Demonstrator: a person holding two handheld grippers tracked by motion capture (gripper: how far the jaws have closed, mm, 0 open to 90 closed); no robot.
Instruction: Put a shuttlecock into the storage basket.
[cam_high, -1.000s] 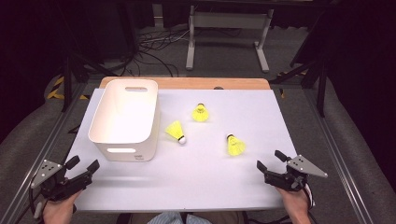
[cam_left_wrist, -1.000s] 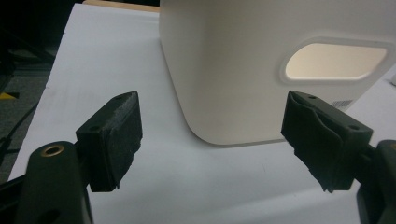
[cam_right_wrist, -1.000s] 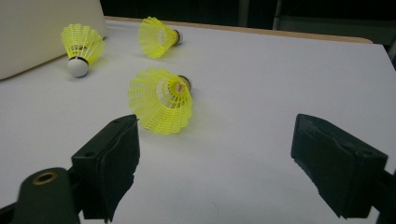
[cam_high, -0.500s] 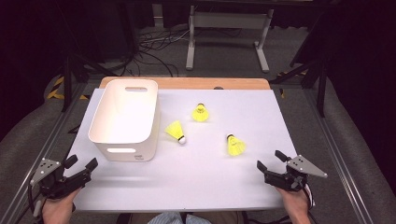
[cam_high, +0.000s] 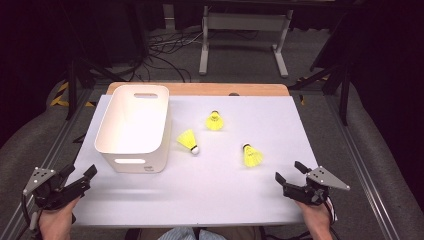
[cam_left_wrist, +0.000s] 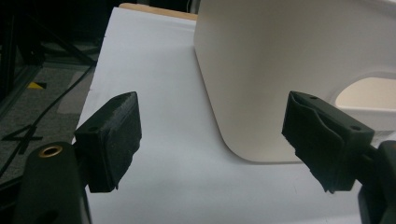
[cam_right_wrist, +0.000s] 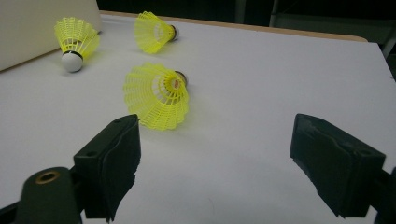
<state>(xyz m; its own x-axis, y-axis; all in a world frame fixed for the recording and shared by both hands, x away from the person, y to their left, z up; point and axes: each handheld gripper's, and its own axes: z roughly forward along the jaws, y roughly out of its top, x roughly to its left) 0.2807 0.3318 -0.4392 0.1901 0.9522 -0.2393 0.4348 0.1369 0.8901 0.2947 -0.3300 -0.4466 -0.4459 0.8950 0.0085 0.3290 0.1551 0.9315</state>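
Three yellow shuttlecocks lie on the white table sheet: one (cam_high: 214, 121) mid-back, one with a white cork (cam_high: 188, 140) beside the bin, one (cam_high: 252, 155) nearest my right gripper. A white plastic bin (cam_high: 132, 127) stands at the left. My left gripper (cam_high: 84, 180) rests open at the front left corner, facing the bin's near corner (cam_left_wrist: 243, 93). My right gripper (cam_high: 290, 173) rests open at the front right, with the nearest shuttlecock (cam_right_wrist: 158, 95) just ahead of its left jaw and the two others (cam_right_wrist: 74, 39) (cam_right_wrist: 154, 31) farther off. Nothing sits between either pair of jaws.
The sheet (cam_high: 210, 195) lies on a wooden tabletop whose back edge (cam_high: 225, 89) shows. Metal rails run along both sides of the table. A metal stand (cam_high: 242, 37) and cables lie on the floor behind.
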